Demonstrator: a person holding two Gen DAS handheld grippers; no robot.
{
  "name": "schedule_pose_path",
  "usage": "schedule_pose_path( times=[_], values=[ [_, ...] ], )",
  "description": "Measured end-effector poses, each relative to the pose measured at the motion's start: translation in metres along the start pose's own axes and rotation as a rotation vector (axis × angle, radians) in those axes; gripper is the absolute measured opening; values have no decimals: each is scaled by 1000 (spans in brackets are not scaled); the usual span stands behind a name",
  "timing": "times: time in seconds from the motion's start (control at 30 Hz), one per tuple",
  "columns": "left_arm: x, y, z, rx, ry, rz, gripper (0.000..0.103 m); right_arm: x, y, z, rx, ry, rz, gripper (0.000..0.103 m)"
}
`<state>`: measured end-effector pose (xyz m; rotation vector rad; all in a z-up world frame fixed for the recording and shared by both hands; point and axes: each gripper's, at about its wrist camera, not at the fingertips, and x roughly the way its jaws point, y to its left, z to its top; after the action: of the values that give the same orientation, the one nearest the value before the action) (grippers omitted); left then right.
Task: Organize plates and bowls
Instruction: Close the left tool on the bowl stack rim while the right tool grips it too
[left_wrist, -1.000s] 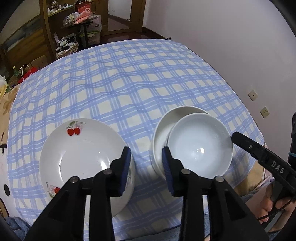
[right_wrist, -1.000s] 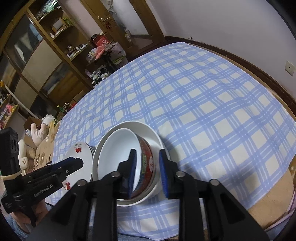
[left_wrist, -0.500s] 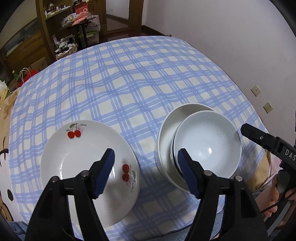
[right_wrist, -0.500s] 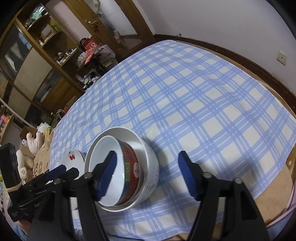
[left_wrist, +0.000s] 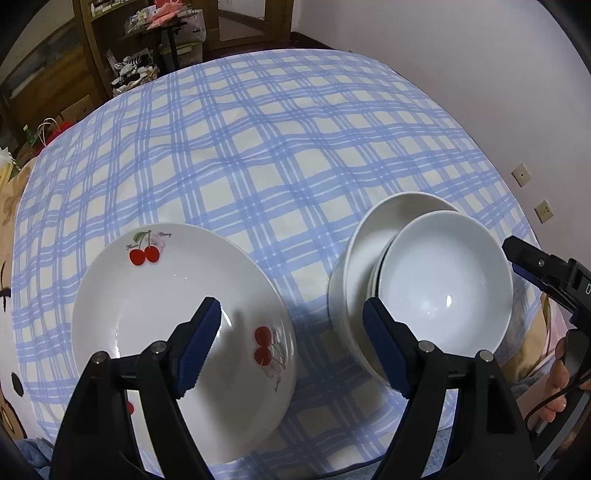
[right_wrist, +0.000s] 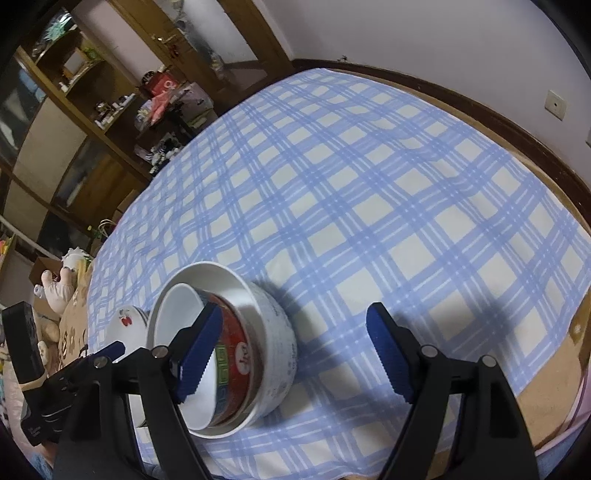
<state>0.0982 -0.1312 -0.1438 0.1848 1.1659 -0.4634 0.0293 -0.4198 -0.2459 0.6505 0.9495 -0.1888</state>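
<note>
A white plate with red cherries lies on the blue checked tablecloth at the near left. To its right, a white bowl with a red patterned band sits tilted inside a larger white bowl. My left gripper hovers above the gap between plate and bowls. Its jaws are opening and grip nothing. My right gripper hangs over the right side of the nested bowls. Its jaws are opening too; the bowls' right wall lies between the fingers, untouched.
The tablecloth stretches far back and to the right. A white wall with sockets runs along the right. Wooden shelves with clutter stand at the far left, and a plush toy lies beside the table. A hand holds the right gripper.
Both pairs of jaws have spread from nearly together to wide apart. Both grippers have sunk slightly toward the dishes. Plate and bowls have stayed in place.
</note>
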Motion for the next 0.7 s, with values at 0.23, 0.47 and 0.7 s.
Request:
schedule_pose_path(
  times=[0.23,0.47,0.7],
  values=[
    [1,-7,-1,35,-24,31,78,9,-2,0,9,36,-15,84],
    [5,-12,-1,50,1,-27,43,10,-1,-2,2,42,-34,73],
    [10,-14,-4,14,21,-92,26,15,3,-4,-14,71,3,47]
  ],
)
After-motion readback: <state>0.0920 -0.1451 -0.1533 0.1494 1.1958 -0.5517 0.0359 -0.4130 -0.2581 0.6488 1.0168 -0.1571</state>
